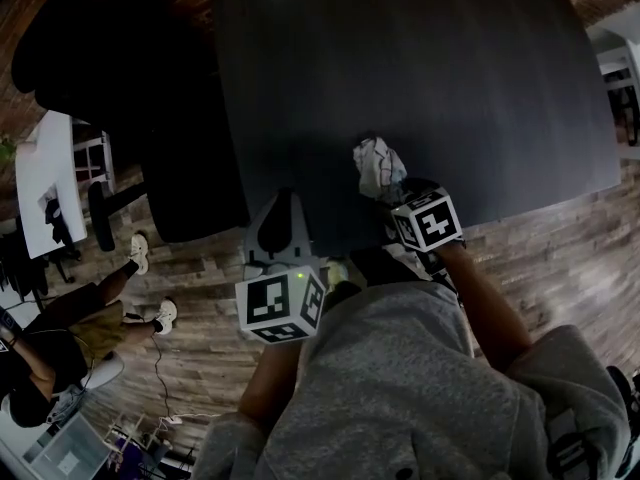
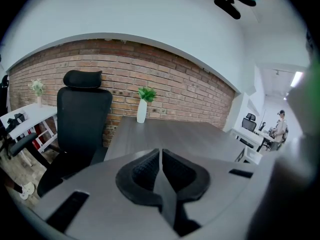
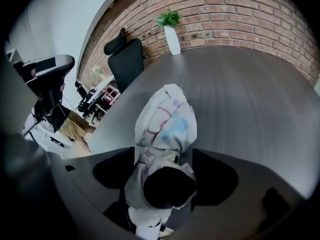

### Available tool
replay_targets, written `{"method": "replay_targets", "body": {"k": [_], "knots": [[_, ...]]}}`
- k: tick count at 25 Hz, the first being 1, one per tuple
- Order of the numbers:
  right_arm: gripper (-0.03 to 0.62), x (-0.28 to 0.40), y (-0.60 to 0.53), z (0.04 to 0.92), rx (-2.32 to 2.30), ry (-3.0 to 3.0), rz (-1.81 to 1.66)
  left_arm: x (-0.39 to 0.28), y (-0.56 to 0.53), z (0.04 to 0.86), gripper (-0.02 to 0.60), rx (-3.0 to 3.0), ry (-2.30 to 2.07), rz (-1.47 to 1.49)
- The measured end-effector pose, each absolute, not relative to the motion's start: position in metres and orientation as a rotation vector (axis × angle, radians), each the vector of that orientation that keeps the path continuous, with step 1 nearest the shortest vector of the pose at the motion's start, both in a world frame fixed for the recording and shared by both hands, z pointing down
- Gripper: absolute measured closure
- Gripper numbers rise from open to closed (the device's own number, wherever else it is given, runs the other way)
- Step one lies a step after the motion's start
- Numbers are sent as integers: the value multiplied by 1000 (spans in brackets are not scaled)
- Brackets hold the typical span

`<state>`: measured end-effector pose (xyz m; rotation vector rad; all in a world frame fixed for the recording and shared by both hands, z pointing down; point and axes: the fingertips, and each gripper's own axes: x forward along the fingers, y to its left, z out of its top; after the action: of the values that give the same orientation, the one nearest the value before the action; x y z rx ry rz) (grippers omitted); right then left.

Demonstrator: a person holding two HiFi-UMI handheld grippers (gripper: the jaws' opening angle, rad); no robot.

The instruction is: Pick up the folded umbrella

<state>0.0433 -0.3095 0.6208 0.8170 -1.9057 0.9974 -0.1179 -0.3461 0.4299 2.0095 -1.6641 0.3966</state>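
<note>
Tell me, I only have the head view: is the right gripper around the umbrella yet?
Observer: Yes. The right gripper view shows the umbrella lying on the table between the right gripper's open jaws.
Operator: Which end faces the gripper?
Observer: The end with the black cap.
Operator: And the left gripper?
Observer: The left gripper has its jaws together with nothing between them.
</note>
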Motion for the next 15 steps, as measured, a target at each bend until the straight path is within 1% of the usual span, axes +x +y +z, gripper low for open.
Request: {"method": "replay_targets", "body": {"k": [8,15], "knots": [[266,30,-301,630,855,-1786,984,-118,-348,429,551,2002,-1668,398],[266,35,-300,644,918,-1709,798,-125,-346,429,551,2003,-1666,387]]}}
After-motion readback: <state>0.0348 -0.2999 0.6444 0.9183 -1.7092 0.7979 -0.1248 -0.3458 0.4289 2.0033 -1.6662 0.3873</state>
